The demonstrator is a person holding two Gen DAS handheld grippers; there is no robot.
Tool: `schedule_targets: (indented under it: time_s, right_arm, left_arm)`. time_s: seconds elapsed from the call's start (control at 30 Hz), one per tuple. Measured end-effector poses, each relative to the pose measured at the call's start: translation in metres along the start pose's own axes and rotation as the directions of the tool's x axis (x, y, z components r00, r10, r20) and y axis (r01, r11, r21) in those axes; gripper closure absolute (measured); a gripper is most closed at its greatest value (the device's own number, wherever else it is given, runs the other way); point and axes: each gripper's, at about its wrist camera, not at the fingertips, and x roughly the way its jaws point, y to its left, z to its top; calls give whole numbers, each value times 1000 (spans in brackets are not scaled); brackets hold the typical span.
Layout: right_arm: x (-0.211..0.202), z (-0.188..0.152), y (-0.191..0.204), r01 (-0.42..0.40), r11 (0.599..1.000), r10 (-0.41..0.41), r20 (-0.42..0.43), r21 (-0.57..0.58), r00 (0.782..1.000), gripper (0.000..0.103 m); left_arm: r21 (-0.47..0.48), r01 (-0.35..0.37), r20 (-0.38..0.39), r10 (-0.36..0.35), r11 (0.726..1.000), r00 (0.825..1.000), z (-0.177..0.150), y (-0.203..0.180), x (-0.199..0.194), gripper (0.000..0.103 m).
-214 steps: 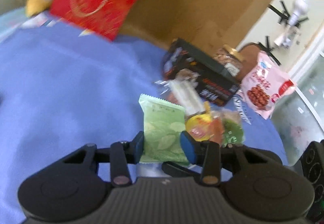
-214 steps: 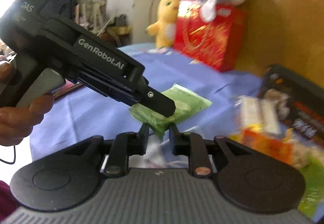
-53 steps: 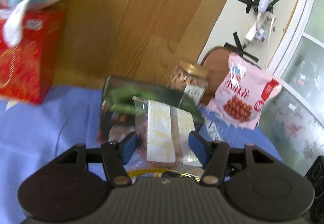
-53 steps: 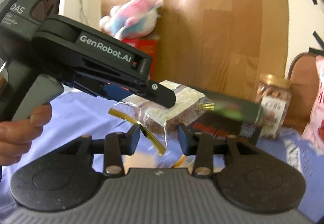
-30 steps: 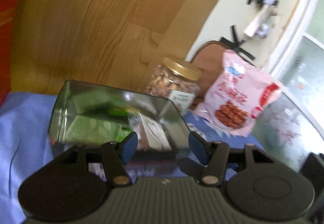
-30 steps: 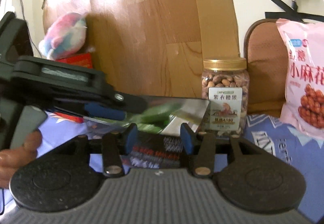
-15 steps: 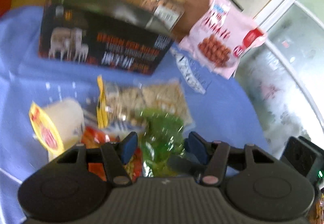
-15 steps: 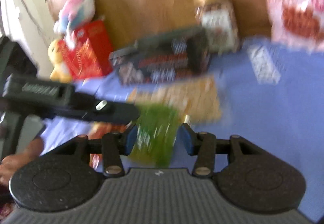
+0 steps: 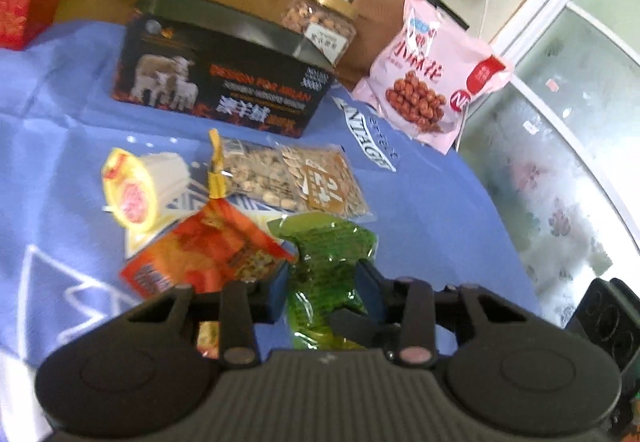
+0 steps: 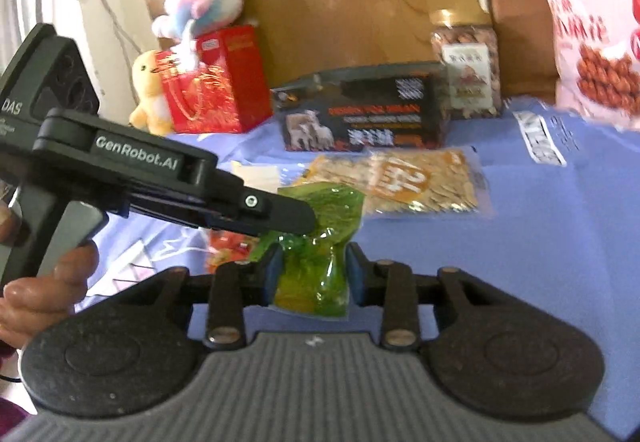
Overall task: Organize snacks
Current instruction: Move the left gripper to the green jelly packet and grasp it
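Left wrist view, green packet (image 9: 326,254) between closing left tool (image 9: 323,288), bare tablecloth (image 9: 440,226) rightward

Ahead of both tools the blue tablecloth (image 9: 432,210) is crowded. A green packet (image 9: 326,262) fills the gap between each tool's closing jaws. Just ahead lies a flat seed bag (image 9: 288,178); ahead-left, touching the green packet, an orange packet (image 9: 204,254) and a white cup (image 9: 148,182). Farther ahead a dark box (image 9: 216,82), a nut jar (image 9: 320,18) and a pink bag (image 9: 432,82) wall off the far edge. Bare cloth lies to the right and far left.
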Motion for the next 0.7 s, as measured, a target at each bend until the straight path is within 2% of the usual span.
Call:
schedule_targets:
  time_s: [0.17,0.33,0.43,0.5,0.7]
  right_arm:
    - [4,0,19,-69,997,69,-12,-19,998,66]
    - [20,-8,33,-91,995,88,-69,-44,994,66]
    - [24,-14,35,-93,994,88,-92,-53,992,61]
    - [22,-14,36,-100,993,94,-98,-63,991,51]
    - [21,-17,42,-102,990,92,-98,-102,991,43]
  left_arm:
    - [-44,-19,40,20,999,999,-13,18,-31,67]
    - [-101,-42,30,45,994,999,-28,40,-35,67]
    - [-124,-37,35,42,992,999,-35,49,-31,67]
    - [-113,-36,44,41,993,998,-38,48,-31,67]
    - [-53,-48,89,52,997,995,-48,43,-33,65]
